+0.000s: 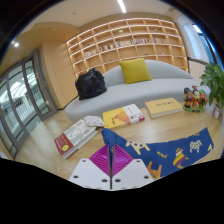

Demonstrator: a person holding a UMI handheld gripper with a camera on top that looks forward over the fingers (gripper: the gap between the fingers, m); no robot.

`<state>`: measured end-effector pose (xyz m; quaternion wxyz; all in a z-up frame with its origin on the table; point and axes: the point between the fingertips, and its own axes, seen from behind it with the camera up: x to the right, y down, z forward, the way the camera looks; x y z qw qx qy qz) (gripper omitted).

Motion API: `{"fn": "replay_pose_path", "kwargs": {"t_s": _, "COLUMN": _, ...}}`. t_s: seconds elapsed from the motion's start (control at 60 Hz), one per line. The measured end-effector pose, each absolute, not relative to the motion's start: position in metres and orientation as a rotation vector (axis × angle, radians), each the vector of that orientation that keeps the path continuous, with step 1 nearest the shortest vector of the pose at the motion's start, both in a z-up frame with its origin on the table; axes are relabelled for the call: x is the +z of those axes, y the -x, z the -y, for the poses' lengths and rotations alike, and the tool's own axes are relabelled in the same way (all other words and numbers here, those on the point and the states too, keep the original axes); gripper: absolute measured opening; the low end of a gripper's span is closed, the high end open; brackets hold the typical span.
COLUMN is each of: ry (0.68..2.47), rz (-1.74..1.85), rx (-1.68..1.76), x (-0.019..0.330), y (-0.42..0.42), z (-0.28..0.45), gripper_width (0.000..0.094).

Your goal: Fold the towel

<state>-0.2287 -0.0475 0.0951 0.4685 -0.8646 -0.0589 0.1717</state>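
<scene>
A dark blue towel with yellow and white figures lies spread on the wooden floor, ahead of the fingers and to their right. One corner of it runs down into the seam between the two magenta pads. My gripper is shut on that corner, with the pads pressed together and a thin strip of blue cloth showing between them. The part of the towel inside the grip is hidden.
Books and a yellow book lie on the floor beyond the towel. A grey sofa holds a yellow cushion and a black bag. Bookshelves stand behind it. A plant and toys are at the right, glass doors at the left.
</scene>
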Motion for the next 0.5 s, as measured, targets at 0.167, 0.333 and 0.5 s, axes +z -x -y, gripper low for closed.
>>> {"fn": "replay_pose_path", "kwargs": {"t_s": 0.167, "ry": 2.015, "rz": 0.082, "rx": 0.545, "x": 0.175, "y": 0.196, "z": 0.038, "gripper_width": 0.001}}
{"fn": "replay_pose_path", "kwargs": {"t_s": 0.333, "ry": 1.999, "rz": 0.011, "rx": 0.426, "x": 0.185, "y": 0.095, "z": 0.006, "gripper_width": 0.0016}}
{"fn": "replay_pose_path", "kwargs": {"t_s": 0.5, "ry": 2.054, "rz": -0.044, "rx": 0.25, "x": 0.139, "y": -0.015, "z": -0.015, "gripper_width": 0.0022}}
